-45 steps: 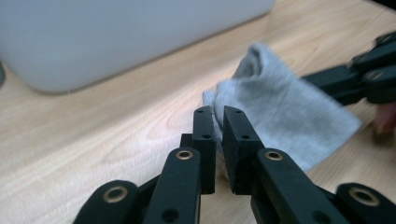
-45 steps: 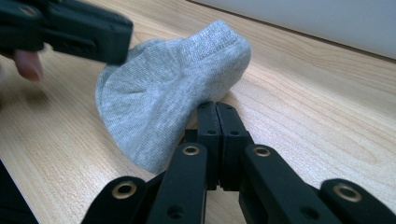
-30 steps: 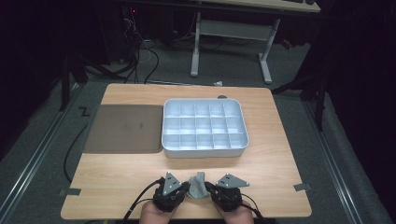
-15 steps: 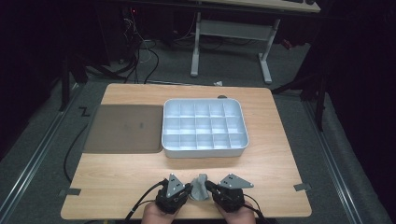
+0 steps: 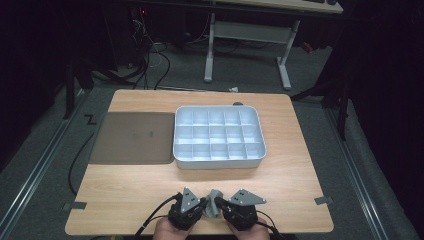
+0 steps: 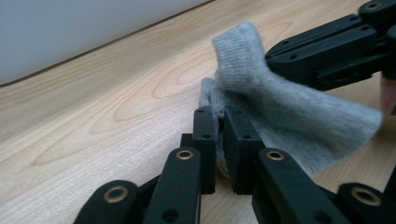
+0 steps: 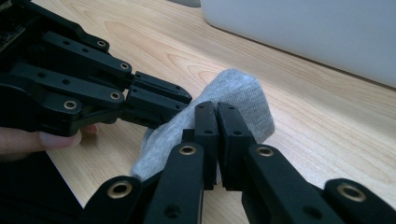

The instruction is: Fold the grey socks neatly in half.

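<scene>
Grey sock (image 5: 215,202) between 2 clamped claws

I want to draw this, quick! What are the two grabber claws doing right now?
Left gripper: closed, pinching the grey sock.
Right gripper: closed, pinching the same grey sock.

A: State the cloth (image 6: 289,116) colour.
B: Plain light grey, fine ribbed knit. The left gripper (image 6: 218,140) and right gripper (image 7: 215,135) are black with brass-coloured pins.
A: Table (image 5: 150,185)?
B: Light wood grain. At 12 o'clock from the cloth, a pale blue-grey compartment tray (image 5: 218,161); at 10 o'clock, a dark brown-grey mat (image 5: 132,137).
</scene>
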Demonstrator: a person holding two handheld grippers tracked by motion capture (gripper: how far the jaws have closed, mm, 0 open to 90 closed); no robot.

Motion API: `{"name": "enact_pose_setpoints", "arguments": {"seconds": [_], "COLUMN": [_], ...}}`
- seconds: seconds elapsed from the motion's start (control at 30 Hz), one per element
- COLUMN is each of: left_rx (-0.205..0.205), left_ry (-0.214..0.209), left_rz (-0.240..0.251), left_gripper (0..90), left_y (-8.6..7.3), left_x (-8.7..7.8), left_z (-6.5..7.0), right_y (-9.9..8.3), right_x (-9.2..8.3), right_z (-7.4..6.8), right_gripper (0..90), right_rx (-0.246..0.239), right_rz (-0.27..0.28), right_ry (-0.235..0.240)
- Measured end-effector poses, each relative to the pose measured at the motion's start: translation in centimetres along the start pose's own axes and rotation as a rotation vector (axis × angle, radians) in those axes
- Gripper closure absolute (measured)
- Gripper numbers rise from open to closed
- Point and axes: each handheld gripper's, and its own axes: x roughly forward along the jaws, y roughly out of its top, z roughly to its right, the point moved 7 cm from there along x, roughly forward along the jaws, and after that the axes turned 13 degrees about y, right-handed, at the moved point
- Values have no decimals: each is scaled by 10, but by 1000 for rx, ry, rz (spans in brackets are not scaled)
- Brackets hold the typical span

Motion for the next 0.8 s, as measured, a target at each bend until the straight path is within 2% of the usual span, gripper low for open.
{"name": "enact_pose_setpoints", "arguments": {"seconds": [0.1,0.17,0.37,0.5,0.6,0.8], "left_rx": [-16,-13,33,-4,-5,-19], "left_ry": [-35,-49,-67,-119,-116,-63], "left_rz": [-7,-10,-22,-40,-31,53], "left_gripper": [847,850,868,839,827,855], "left_y": [0,1,7,4,2,10], "left_x": [1,3,14,13,9,-3], "left_z": [4,8,19,12,8,3], "right_y": [-1,-1,-6,-12,-13,-14], "right_x": [1,0,-1,2,5,6], "right_z": [1,2,13,17,14,12], "right_gripper": [881,881,900,900,900,900], "right_rx": [-1,-2,17,23,4,-4], "right_rz": [-3,-5,-14,-35,-36,-25], "right_ry": [-7,-18,-43,-33,-40,-33]}}
